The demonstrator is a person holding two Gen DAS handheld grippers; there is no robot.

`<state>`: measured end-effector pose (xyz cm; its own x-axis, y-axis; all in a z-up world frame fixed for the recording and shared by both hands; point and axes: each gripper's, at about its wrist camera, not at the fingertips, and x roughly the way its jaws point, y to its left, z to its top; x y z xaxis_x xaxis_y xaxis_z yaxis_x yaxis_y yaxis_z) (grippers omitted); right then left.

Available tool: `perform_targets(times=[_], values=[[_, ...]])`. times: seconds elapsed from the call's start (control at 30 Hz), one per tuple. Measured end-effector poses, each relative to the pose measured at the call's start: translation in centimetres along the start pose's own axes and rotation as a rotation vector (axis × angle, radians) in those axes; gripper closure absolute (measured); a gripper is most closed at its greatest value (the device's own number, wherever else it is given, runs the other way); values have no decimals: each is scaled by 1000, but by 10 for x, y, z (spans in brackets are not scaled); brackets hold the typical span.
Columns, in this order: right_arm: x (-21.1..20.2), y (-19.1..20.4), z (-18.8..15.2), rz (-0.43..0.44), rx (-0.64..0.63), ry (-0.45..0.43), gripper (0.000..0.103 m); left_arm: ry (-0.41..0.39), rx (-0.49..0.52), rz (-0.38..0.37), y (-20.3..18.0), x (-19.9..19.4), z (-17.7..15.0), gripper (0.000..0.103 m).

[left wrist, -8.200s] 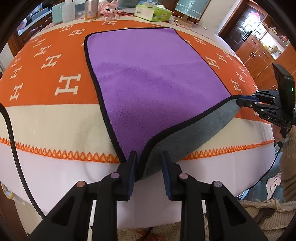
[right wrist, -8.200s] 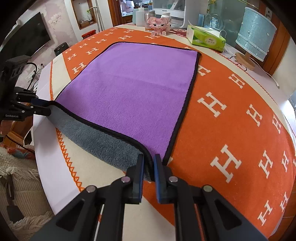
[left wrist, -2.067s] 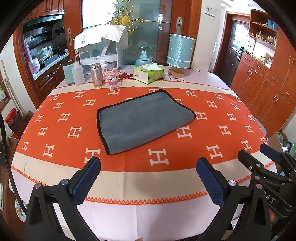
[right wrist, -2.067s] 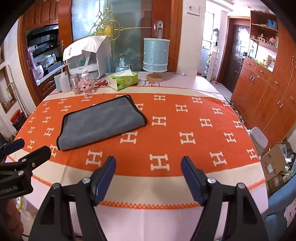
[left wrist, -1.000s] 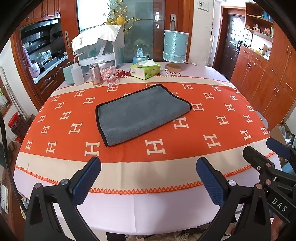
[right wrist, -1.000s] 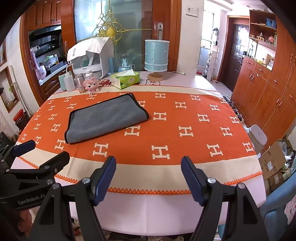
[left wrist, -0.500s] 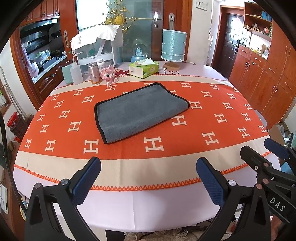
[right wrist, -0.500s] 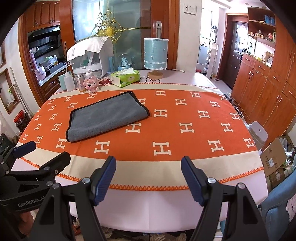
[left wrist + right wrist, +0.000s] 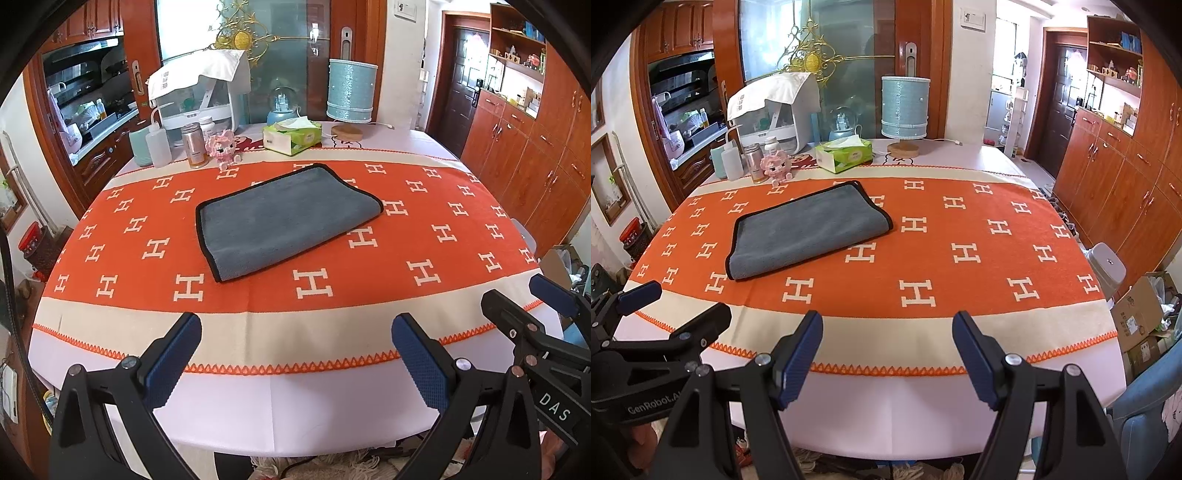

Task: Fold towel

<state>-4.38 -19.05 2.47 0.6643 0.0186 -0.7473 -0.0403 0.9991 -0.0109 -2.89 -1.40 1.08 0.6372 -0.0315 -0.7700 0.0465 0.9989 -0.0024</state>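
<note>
Looks like the fold is basically done: the grey microfibre towel with black trim is lying folded flat on the worktop near the green tissue box, while the left hand-held gripper and right hand-held gripper are hanging wide open, holding nothing.

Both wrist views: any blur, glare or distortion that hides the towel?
Left wrist: the towel is sharp and evenly lit; fisheye bends the table edge and blacks out the corners. Right wrist: the towel is just as clear, bright glare only at the doorway, same distortion.
</note>
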Motion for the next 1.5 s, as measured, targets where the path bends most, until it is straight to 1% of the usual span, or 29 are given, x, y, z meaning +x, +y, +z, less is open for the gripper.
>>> perform_targets(times=[0.47,0.77,1.5], values=[[0,-1,0,1,0,1,30,-1,6,12,0,-5,-3,1],[-3,6,-9,8,-5,10,30,0,3,15,1,-6,-3,1],[-2,7,-5,14,-3,16,30,5,3,21,5,-9,-6,1]])
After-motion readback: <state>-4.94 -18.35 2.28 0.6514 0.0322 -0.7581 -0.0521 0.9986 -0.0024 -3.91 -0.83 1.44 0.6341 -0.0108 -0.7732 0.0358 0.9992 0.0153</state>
